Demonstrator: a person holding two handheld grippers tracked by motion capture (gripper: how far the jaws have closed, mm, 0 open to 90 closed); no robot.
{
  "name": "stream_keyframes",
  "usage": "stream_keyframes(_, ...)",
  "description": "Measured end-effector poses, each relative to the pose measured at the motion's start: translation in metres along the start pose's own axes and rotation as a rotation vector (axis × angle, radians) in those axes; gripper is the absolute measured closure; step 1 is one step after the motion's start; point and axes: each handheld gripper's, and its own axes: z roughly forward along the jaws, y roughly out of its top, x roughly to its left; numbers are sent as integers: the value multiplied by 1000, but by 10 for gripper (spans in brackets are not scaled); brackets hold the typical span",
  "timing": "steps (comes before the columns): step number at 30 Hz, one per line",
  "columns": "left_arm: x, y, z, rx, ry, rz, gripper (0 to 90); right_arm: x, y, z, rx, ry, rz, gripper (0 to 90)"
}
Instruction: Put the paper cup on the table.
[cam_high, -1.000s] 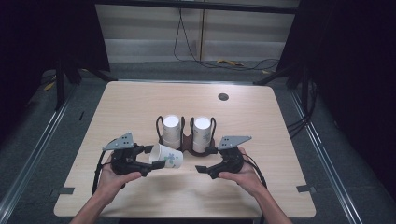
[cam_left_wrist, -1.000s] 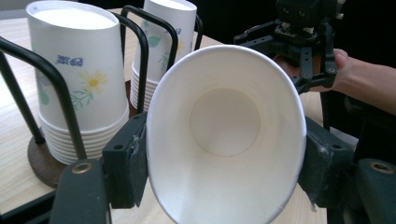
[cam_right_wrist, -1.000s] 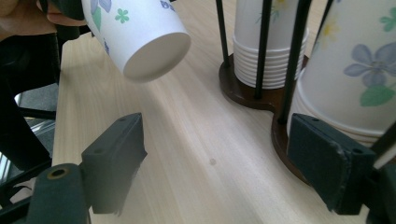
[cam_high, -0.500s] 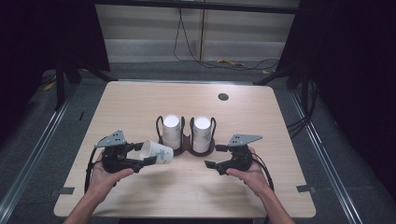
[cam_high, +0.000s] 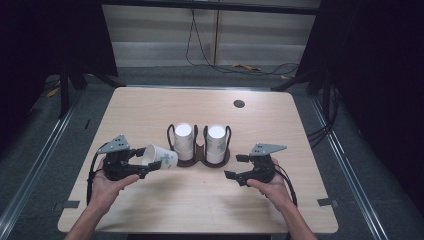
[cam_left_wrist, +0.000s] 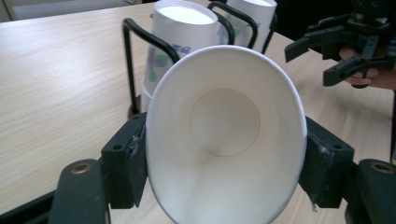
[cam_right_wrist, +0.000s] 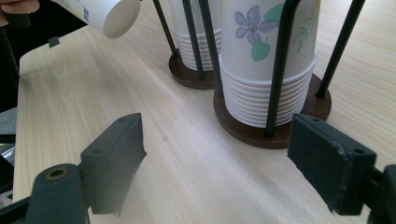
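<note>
High view: left gripper (cam_high: 145, 166) grips one cup (cam_high: 160, 156); right gripper (cam_high: 236, 167) released; two stacks (cam_high: 184, 141).

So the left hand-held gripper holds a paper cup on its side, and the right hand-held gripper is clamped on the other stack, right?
Not quite. The left hand-held gripper does hold the paper cup on its side, but the right hand-held gripper is open with nothing between its jaws, short of the cup stack. The right gripper view shows this.
</note>
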Motion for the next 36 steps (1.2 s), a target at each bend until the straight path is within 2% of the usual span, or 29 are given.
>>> stream_keyframes(8, 4, 7, -6, -18, 51, 13, 282, -4, -1, -1, -11, -24, 5, 178)
stream_keyframes(13, 10, 10, -14, -40, 80, -8, 286, -5, -3, -6, -17, -55, 11, 173)
stream_keyframes(16, 15, 10, -17, -38, 101, -28, 286, -4, -3, -4, -22, -55, 8, 174)
stream_keyframes(21, 29, 12, -19, 7, 161, -51, 280, -3, -3, 0, -8, -54, 9, 174)
stream_keyframes(24, 36, 11, -16, 35, 158, -57, 270, -3, -3, 0, -5, -53, 10, 175)
stream_keyframes(28, 43, 12, -14, 63, 179, -69, 268, -3, -4, -1, -2, -51, 11, 180)
stream_keyframes(36, 48, 15, -8, 139, 226, -49, 265, -2, -5, 1, 11, -37, 6, 180)
